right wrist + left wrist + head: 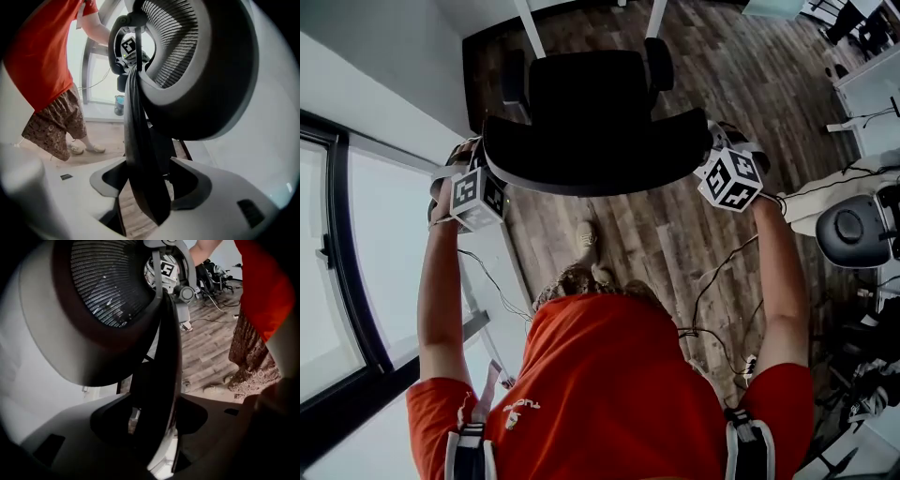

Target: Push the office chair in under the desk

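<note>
Bracing the office chair (595, 112) by its backrest (600, 159), not yet in under the worktop.

Spread wide in both the left tool (154, 423) and the right tool (140, 183), straddling the backrest's rim at either end, not pinching it, with gaps showing beside the rim. Parked at upper centre of the head view, seat pointing up-frame toward two white legs (530, 28) at the top edge, judged to be the worktop's, itself out of view. Judged early: lined up, needing a forward shove until tucked under. Beyond, dark wood-plank floor (675, 234), loose cables (712, 281) at lower right, tall window (356, 244) along the left edge.
</note>
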Demonstrator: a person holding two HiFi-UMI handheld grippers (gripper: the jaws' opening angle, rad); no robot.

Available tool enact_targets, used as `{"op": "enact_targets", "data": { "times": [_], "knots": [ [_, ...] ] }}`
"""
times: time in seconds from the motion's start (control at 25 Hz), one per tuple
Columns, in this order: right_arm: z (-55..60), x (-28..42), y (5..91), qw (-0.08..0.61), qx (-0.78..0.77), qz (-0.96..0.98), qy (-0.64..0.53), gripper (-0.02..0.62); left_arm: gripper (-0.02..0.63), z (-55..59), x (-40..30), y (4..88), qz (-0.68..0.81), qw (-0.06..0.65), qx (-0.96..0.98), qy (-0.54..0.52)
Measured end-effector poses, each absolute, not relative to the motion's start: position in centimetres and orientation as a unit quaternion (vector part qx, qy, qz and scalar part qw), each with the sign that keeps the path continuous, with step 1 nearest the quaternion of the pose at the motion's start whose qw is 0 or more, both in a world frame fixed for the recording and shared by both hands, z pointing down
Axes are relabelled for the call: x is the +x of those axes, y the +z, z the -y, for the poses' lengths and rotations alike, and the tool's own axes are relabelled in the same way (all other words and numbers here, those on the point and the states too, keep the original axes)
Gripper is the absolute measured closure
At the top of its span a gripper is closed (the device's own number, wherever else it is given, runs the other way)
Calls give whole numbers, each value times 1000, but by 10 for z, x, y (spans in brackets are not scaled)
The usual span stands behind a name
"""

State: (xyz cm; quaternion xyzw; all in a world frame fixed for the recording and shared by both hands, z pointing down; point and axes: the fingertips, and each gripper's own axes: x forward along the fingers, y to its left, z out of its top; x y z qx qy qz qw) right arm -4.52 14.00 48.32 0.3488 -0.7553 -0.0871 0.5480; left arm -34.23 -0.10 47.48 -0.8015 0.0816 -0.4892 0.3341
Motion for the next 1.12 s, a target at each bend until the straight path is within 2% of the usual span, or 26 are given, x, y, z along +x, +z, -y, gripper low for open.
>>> {"op": "enact_targets", "data": {
  "times": [0.04, 0.08, 0.16, 0.24, 0.56, 0.76, 1.12],
  "knots": [
    [-138, -46, 486, 556, 342, 751, -95, 324, 401, 2, -341, 477, -78, 340, -799, -490],
    [-136, -45, 488, 567, 337, 744, -109, 363, 421, 3, -340, 478, -75, 346, -796, -491],
    [-134, -42, 491, 592, 327, 722, -146, 465, 433, 5, -339, 479, -72, 356, -793, -490],
    [-133, -40, 492, 603, 324, 709, -170, 488, 440, 8, -338, 479, -70, 365, -791, -486],
    [-121, -33, 490, 600, 333, 706, -175, 497, 448, 25, -327, 475, -59, 381, -791, -474],
    [-98, -21, 492, 603, 342, 701, -168, 497, 456, 53, -317, 484, -36, 367, -785, -498],
    [-45, 28, 496, 611, 358, 689, -155, 497, 462, 113, -272, 484, -23, 375, -781, -498]
  ]
}}
